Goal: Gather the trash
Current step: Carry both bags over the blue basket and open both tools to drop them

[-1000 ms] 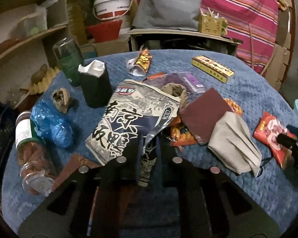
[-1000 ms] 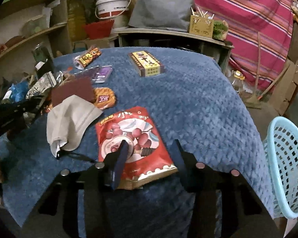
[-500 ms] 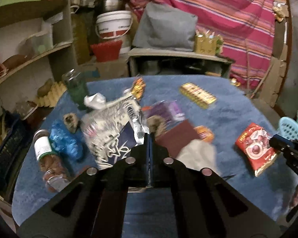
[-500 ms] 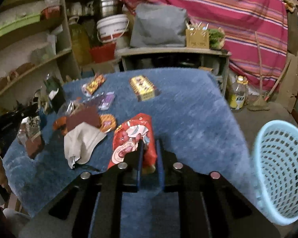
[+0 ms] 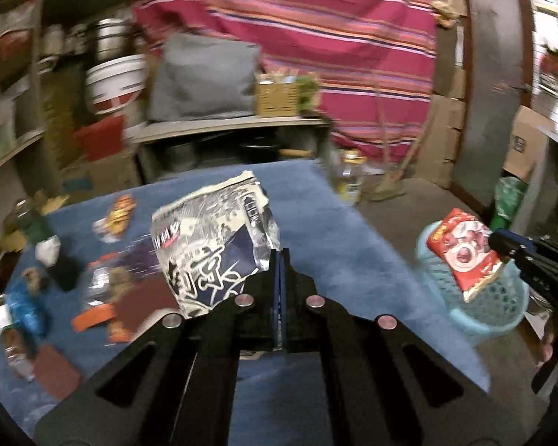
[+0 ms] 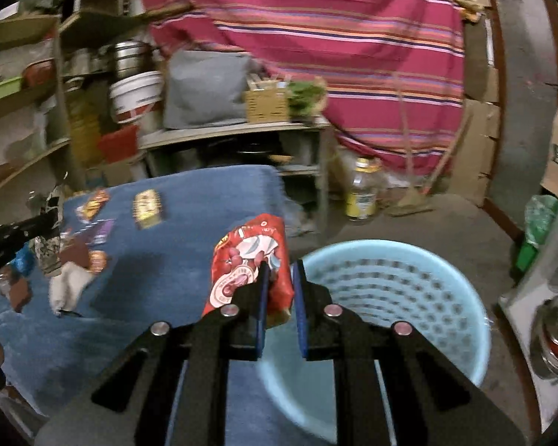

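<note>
Gripping a red snack bag (image 6: 251,260), your right gripper (image 6: 279,271) has its fingers clenched on it beside the pale blue basket (image 6: 461,338); your left gripper (image 5: 280,260), fingers clamped, lifts a black-and-white bag (image 5: 212,245) above the blue desk (image 5: 353,260); a striped cloth (image 5: 316,37) hangs behind.

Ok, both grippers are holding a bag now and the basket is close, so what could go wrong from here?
1. The red snack bag is pinched only at its lower end by the right gripper and hangs beside the light blue basket, not over it; released now, it may land outside.
2. The black-and-white bag in the left gripper is held by one corner, over the blue table cover, far from the basket; it could slip or swing on the way.
</note>
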